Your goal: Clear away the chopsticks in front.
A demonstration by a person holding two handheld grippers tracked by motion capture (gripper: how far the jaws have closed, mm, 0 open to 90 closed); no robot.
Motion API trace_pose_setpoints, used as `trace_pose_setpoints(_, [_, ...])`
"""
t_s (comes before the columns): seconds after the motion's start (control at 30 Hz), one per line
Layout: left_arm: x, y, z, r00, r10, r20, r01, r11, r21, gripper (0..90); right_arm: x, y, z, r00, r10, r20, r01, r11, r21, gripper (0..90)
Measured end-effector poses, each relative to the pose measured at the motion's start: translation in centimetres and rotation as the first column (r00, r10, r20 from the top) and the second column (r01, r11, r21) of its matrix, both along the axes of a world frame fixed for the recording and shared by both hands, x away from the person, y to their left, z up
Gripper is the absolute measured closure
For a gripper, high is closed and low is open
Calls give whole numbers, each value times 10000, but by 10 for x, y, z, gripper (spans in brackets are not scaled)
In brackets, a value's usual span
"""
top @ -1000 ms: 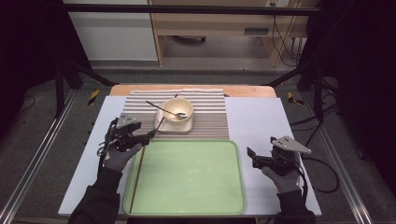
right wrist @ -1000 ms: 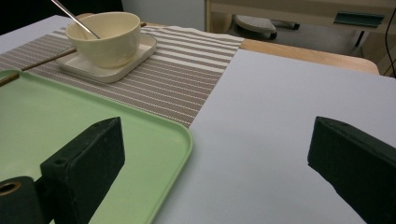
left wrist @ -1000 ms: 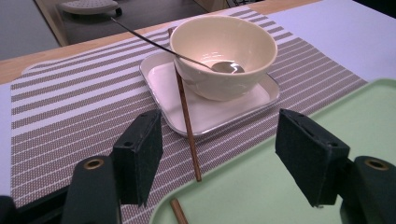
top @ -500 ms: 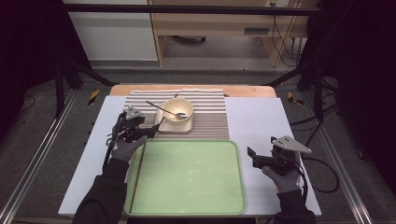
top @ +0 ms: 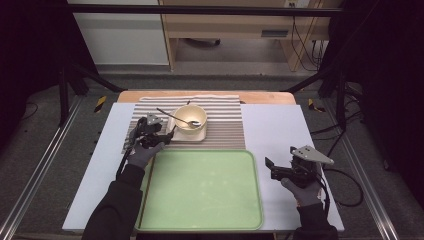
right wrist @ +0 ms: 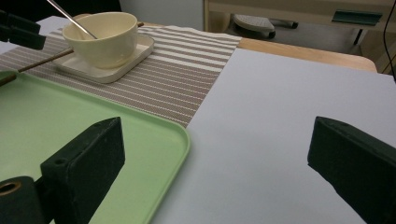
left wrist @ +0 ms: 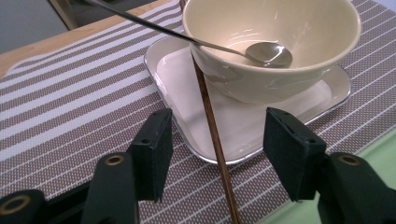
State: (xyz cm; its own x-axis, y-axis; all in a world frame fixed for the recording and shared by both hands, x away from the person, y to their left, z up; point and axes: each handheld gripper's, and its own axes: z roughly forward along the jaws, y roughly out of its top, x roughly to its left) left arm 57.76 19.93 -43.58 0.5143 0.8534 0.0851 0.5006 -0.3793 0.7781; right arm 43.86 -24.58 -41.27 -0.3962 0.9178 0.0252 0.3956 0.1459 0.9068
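Observation:
A cream bowl (top: 189,117) with a metal spoon (left wrist: 266,52) in it stands on a small square plate (top: 199,136) on the striped placemat (top: 225,125). A brown chopstick (left wrist: 210,114) lies across the plate's edge beside the bowl and runs back toward me. My left gripper (top: 167,136) is open, its jaws either side of the chopstick (left wrist: 215,128) without touching it. My right gripper (top: 270,169) is open and holds nothing; it hovers over the white table just right of the green tray (top: 200,220).
The green tray (right wrist: 154,140) lies in front of the placemat (right wrist: 187,56) with nothing on it. White table surface (right wrist: 280,102) stretches to the right. A wooden table edge (top: 260,96) lies beyond the mat, with dark stands at both sides.
My left gripper has moved forward and right, from the tray's corner to the plate, and now straddles the chopstick. The right gripper has stayed put.

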Motion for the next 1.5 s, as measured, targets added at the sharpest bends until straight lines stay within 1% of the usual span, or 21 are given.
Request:
trace_pose_setpoints(0.03, [2,-2,-1,10000,-8,0,8,10000,-10,436,0,0,0,10000,-1,-7,1,10000,25,42])
trace_pose_setpoints(0.17, [8,-6,-5,9999,65,-82,-62,9992,390,467,0,-1,0,10000,8,-4,-8,10000,33,42])
trace_pose_setpoints(0.23, [10,-7,-8,9999,46,-101,-43,9994,332,490,0,-1,0,10000,13,8,-13,10000,34,42])
trace_pose_setpoints(0.3, [13,-8,-10,9997,56,-229,-46,9990,438,513,0,-1,0,10000,18,-2,-18,10000,53,42])
trace_pose_setpoints(0.33, [14,-9,-12,9997,71,-234,-60,9989,467,539,0,-1,0,10000,14,-9,-14,10000,61,42])
trace_pose_setpoints(0.37, [15,-9,-13,9996,88,-285,-74,9987,495,539,0,-1,0,10000,14,-9,-14,10000,61,42])
trace_pose_setpoints(0.43, [18,-9,-15,9995,163,-269,-150,9986,506,566,0,-1,0,10000,7,4,-7,10000,54,42])
trace_pose_setpoints(0.47, [19,-10,-15,9992,214,-324,-198,9986,499,582,0,-1,0,10000,13,1,-13,10000,65,42])
trace_pose_setpoints(0.53, [20,-10,-17,9989,244,-392,-221,9980,594,601,0,-1,0,10000,17,8,-17,10000,47,43])
trace_pose_setpoints(0.7, [23,-11,-23,9981,262,-557,-232,9983,525,677,0,-1,0,10000,5,-24,-5,10000,59,43])
trace_pose_setpoints(0.8, [24,-12,-24,9979,332,-556,-306,9984,471,715,0,-1,0,10000,-2,-14,2,10000,56,43])
trace_pose_setpoints(1.03, [24,-10,-24,9956,664,-656,-641,9973,351,836,0,-1,0,10000,4,-22,-4,10000,43,43])
trace_pose_setpoints(1.07, [24,-10,-24,9952,713,-665,-699,9973,241,839,0,-1,0,10000,-1,-16,1,10000,42,43])
trace_pose_setpoints(1.13, [24,-9,-24,9942,783,-731,-764,9967,282,847,0,-1,0,10000,-4,-15,4,10000,36,44])
trace_pose_setpoints(1.23, [22,-8,-23,9932,853,-796,-837,9962,226,850,0,-1,0,10000,-6,-12,6,10000,31,44])
trace_pose_setpoints(1.4, [20,-8,-23,9936,744,-851,-724,9970,258,842,0,-1,0,10000,2,-28,-2,10000,27,44])
trace_pose_setpoints(1.5, [21,-9,-23,9942,661,-843,-642,9976,254,774,0,-1,0,10000,-7,-5,7,10000,20,44])
